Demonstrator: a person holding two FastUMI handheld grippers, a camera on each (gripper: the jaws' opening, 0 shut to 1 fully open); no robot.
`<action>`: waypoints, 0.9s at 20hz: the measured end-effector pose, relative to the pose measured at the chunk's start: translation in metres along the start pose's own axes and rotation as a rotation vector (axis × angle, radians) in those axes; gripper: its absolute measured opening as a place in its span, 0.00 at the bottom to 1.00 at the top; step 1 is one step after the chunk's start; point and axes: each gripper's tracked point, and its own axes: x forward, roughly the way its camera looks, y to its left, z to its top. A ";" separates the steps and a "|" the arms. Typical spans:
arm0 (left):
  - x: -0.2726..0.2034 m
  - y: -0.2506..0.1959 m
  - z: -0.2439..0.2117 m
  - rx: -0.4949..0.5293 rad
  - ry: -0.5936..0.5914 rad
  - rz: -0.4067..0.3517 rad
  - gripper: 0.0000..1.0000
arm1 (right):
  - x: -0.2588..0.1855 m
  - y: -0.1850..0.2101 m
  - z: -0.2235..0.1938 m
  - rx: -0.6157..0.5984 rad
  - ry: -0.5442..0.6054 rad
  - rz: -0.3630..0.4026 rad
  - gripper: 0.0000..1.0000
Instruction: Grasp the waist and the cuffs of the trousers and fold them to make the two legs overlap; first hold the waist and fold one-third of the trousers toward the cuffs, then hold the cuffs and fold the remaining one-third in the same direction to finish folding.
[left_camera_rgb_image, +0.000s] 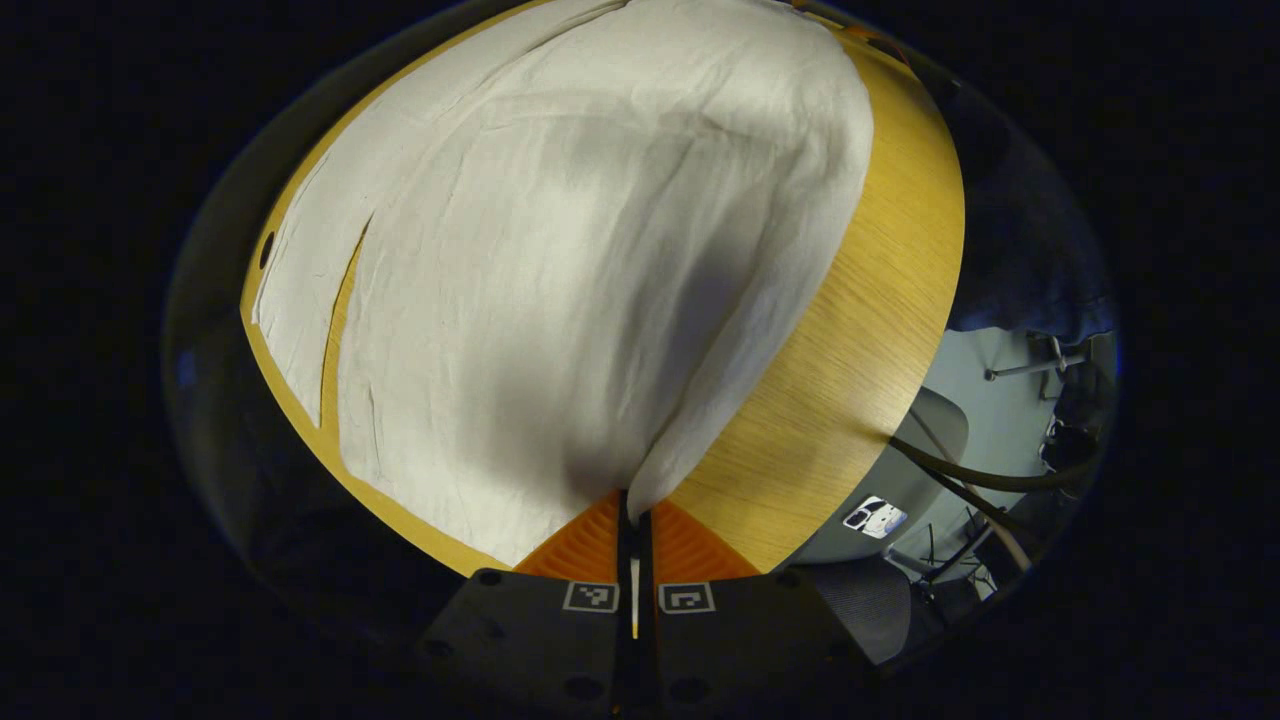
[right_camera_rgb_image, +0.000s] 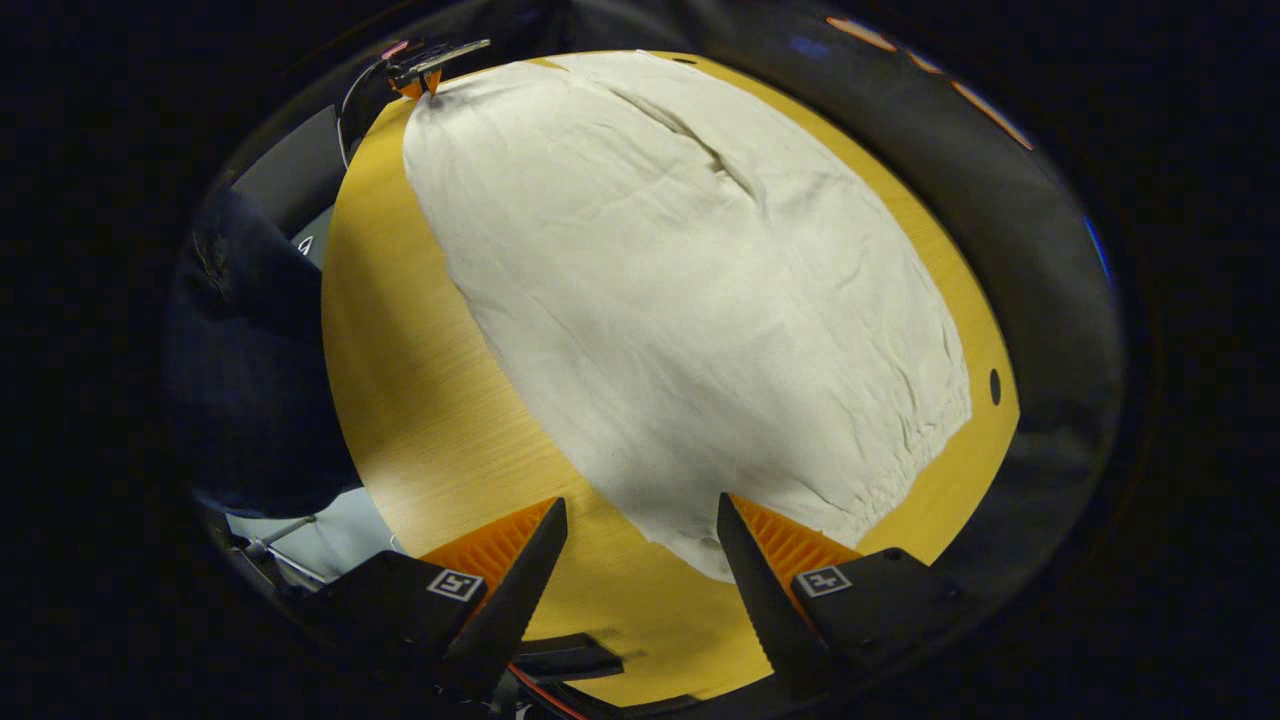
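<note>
White trousers (left_camera_rgb_image: 560, 260) lie spread on a wooden table (left_camera_rgb_image: 860, 330). A narrow gap (left_camera_rgb_image: 340, 310) between the two legs runs to the near left edge, so this is the cuff end. My left gripper (left_camera_rgb_image: 634, 520) is shut on the near right corner of the cuff, and the cloth rises to it in a raised fold. In the right gripper view the trousers (right_camera_rgb_image: 700, 280) end in a gathered waist edge (right_camera_rgb_image: 890, 470). My right gripper (right_camera_rgb_image: 640, 525) stands open low over the waist corner (right_camera_rgb_image: 690, 545), which lies between its fingers. Far off at the top left is the left gripper (right_camera_rgb_image: 425, 70), on the opposite corner.
Bare table (right_camera_rgb_image: 420, 400) runs along the trousers' left side. A round hole (right_camera_rgb_image: 995, 386) sits near the table's right edge. A person's dark clothing (right_camera_rgb_image: 250, 360) is close beyond the left edge. Past the table edge are a grey chair (left_camera_rgb_image: 930, 440), cables and floor.
</note>
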 end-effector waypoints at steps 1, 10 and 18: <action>0.000 0.000 0.000 -0.005 0.008 0.000 0.00 | 0.004 0.000 -0.001 -0.001 0.013 0.016 0.97; 0.001 0.003 -0.001 -0.002 0.060 -0.010 0.00 | 0.008 0.004 -0.002 0.013 0.055 0.092 0.92; 0.013 0.010 0.001 -0.059 0.054 -0.014 0.00 | 0.008 -0.011 -0.004 0.053 0.089 0.058 0.21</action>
